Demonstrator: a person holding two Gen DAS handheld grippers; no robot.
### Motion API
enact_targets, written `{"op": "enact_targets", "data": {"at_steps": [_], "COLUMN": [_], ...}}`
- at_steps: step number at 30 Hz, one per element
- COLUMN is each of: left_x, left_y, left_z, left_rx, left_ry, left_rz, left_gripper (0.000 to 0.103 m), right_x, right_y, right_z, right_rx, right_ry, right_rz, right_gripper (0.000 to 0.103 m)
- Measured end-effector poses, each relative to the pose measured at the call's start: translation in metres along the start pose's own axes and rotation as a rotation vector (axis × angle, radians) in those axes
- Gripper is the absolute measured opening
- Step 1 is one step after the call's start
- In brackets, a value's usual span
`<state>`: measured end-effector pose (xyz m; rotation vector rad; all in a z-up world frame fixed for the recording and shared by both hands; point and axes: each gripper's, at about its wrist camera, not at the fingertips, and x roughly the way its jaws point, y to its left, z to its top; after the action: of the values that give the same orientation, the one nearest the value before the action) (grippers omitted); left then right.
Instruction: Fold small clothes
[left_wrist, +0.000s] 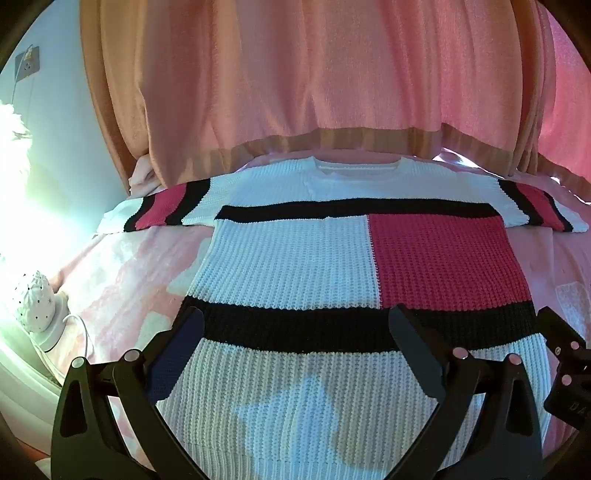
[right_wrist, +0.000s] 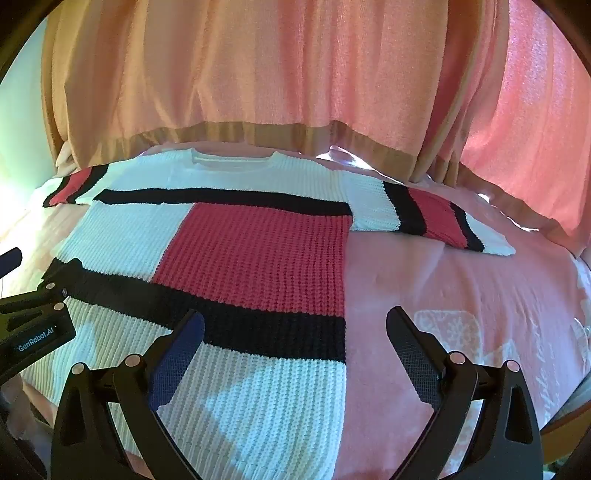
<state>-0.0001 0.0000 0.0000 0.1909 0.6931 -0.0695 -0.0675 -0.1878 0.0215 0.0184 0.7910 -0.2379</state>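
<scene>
Left wrist view: the left gripper (left_wrist: 295, 332) is hovering with its fingers (left_wrist: 413, 347) spread wide, holding nothing. The knitted sweater (left_wrist: 295, 258) is lying flat on the pink bedspread (left_wrist: 122, 280), stretching between and beyond both fingers.

Right wrist view: the right gripper (right_wrist: 295, 332) is gaping wide and empty. The sweater's side edge is running between its fingers (right_wrist: 184, 347); only bedspread is lying under the right-hand finger.

"GenRobot.AI" on left gripper (right_wrist: 37, 295); "DAS", perhaps, on right gripper (left_wrist: 570, 391)
</scene>
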Motion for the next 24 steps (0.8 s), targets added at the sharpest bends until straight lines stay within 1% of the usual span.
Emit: {"op": "enact_targets", "data": {"at_steps": [24], "left_x": [0.0002], "left_y": [-0.0005], "left_z": [-0.0002], "left_rx": [-0.001], "left_ry": [0.0], "left_rz": [0.001], "left_gripper": [0.098], "right_x": [0.0002], "right_y": [-0.0011], "right_z": [-0.0004], "right_rx": [0.003], "right_ry": [-0.001], "right_rz": [0.003], "right_gripper": [0.096]}}
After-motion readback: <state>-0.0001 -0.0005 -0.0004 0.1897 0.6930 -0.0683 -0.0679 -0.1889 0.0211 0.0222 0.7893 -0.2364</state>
